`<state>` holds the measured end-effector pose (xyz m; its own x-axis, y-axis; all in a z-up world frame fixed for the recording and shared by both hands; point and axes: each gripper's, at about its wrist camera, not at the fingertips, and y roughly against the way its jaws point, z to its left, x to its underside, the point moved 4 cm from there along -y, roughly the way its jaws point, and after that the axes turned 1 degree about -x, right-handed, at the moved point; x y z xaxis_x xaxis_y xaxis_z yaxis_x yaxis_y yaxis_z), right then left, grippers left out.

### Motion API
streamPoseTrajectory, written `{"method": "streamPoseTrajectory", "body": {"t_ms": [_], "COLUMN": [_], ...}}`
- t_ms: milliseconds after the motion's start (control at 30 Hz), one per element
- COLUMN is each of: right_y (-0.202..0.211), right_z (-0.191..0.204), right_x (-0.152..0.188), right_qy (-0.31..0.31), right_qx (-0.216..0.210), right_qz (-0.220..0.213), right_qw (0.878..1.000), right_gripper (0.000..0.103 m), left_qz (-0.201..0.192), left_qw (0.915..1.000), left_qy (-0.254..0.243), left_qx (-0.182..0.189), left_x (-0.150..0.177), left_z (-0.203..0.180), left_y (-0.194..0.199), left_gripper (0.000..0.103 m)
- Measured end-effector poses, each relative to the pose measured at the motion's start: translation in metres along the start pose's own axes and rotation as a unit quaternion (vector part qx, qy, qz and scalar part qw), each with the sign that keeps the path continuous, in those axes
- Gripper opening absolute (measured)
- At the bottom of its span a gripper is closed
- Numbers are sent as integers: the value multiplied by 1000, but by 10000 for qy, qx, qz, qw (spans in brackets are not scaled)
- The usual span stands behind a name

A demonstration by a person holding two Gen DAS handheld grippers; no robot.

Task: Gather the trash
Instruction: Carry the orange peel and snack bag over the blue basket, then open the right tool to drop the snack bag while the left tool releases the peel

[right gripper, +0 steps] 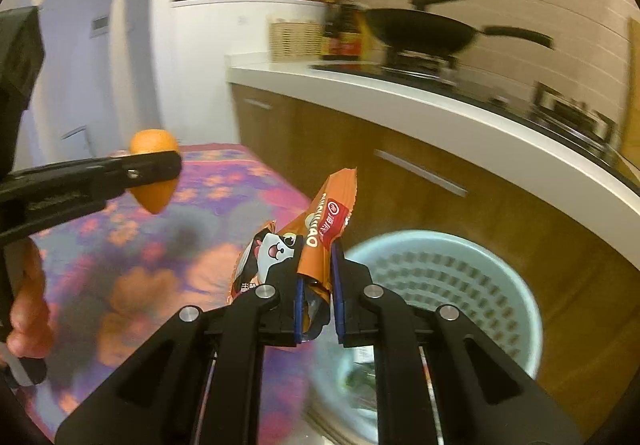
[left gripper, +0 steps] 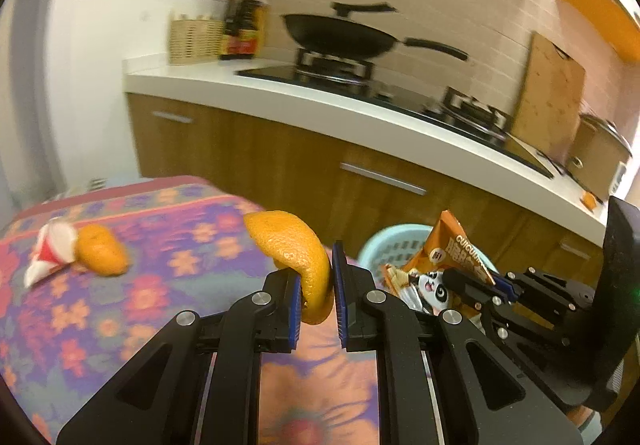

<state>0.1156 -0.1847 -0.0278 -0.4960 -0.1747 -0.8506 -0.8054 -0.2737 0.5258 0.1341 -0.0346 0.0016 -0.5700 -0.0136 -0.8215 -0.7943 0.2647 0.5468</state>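
At the bottom centre of the left wrist view, the left gripper (left gripper: 314, 299) pinches a curled piece of orange peel (left gripper: 294, 245) between its blue pads, lifted above the floral tablecloth (left gripper: 160, 305). Toward the left edge of that view, a second orange peel (left gripper: 102, 249) lies on the cloth, touching a crumpled red-and-white wrapper (left gripper: 52, 249). At the lower right, the right gripper (left gripper: 486, 285) holds an orange snack bag (left gripper: 452, 249) in front of the pale blue basket (left gripper: 384, 245). Low in the centre of the right wrist view, the right gripper (right gripper: 316, 297) is clamped on the snack bag (right gripper: 320, 233), whose panda print faces left; the bag stands at the left rim of the pale blue basket (right gripper: 500, 285), beside the table. At left centre, the left gripper (right gripper: 160, 169) grips its orange peel (right gripper: 154, 143) over the tablecloth (right gripper: 224, 185). A black wok (left gripper: 340, 35) sits on the stove in the upper background.
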Motion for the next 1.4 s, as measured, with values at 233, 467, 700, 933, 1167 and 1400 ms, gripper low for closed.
{"method": "streamPoseTrajectory", "body": {"t_ms": [233, 467, 700, 933, 1167, 1400], "right_y": [-5, -21, -41, -46, -40, -31], "right_z": [-60, -97, -119, -122, -123, -121], "right_x": [26, 48, 68, 71, 74, 68], "right_qy": [-524, -989, -1318, -1364, -1360, -1286], "right_qx": [303, 398, 467, 510, 540, 644], "right_qz": [209, 485, 812, 881, 920, 821], "right_qw": [9979, 9931, 9868, 9854, 9849, 9862], "right_gripper": [9, 10, 12, 19, 28, 43], "left_qz": [386, 760, 1311, 1384, 1329, 1256], "left_qw": [9981, 9939, 9850, 9848, 9855, 9854], "left_qy": [-319, -465, -350, -291, -275, -245], "left_qx": [373, 653, 1065, 1013, 1017, 1122], "left_x": [6, 16, 25, 31, 28, 25], "left_z": [-59, -98, -118, -119, -118, -115], "left_y": [-43, -83, -118, -129, -125, -114], "left_gripper": [12, 12, 12, 13, 43, 46]}}
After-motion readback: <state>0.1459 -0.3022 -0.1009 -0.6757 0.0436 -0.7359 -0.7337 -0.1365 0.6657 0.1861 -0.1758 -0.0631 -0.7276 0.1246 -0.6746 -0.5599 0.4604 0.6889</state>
